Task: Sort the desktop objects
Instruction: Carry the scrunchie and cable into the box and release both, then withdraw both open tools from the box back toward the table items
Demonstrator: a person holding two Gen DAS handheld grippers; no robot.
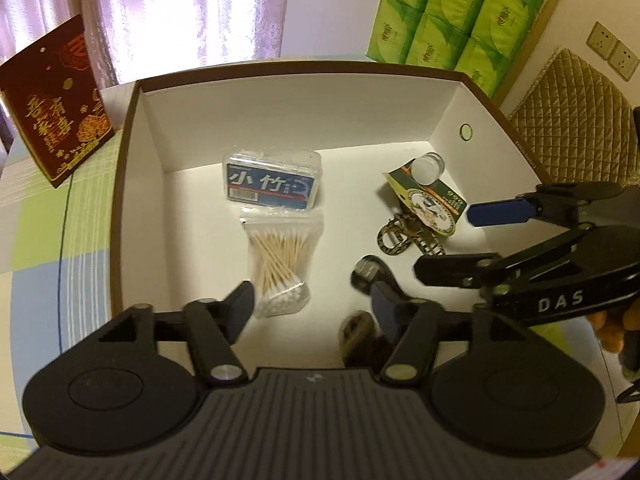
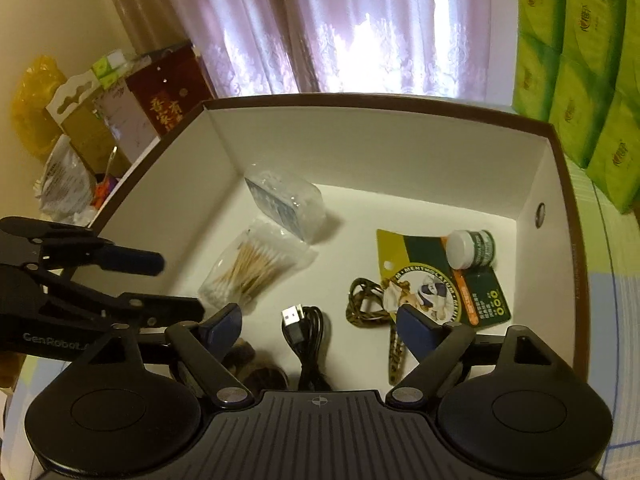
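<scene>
A table with a checked cloth [image 1: 48, 216] in pale green, blue and white carries a big open box [image 1: 304, 80], brown outside and white inside. Far behind it hangs a pink curtain [image 2: 360, 28]. On the left of the box stands a dark red card with gold letters [image 1: 56, 108], and far right is a stack of green tissue packs [image 1: 456, 16]; a quilted beige cushion [image 1: 576, 108] is at the right edge.

Inside the box, from left to right: a bag of cotton swabs [image 1: 282, 264] lies near, touching a clear case with a blue label [image 1: 272, 180] just behind it. The middle of the floor is free and white. A black USB cable [image 2: 306, 344] lies near the front wall. To the right is a patterned hair clip [image 2: 366, 304], then a green and yellow card [image 2: 444, 280] with a small white-capped jar [image 2: 470, 248] on its far part. The far strip of the floor along the back wall is bare.

The left gripper [image 1: 312, 300] hovers over the near part of the box, its 2 fingers spread wide and holding nothing. The right gripper [image 2: 318, 324] is also over the near edge, its fingers apart and empty, one above the cable side and one beside the clip.
</scene>
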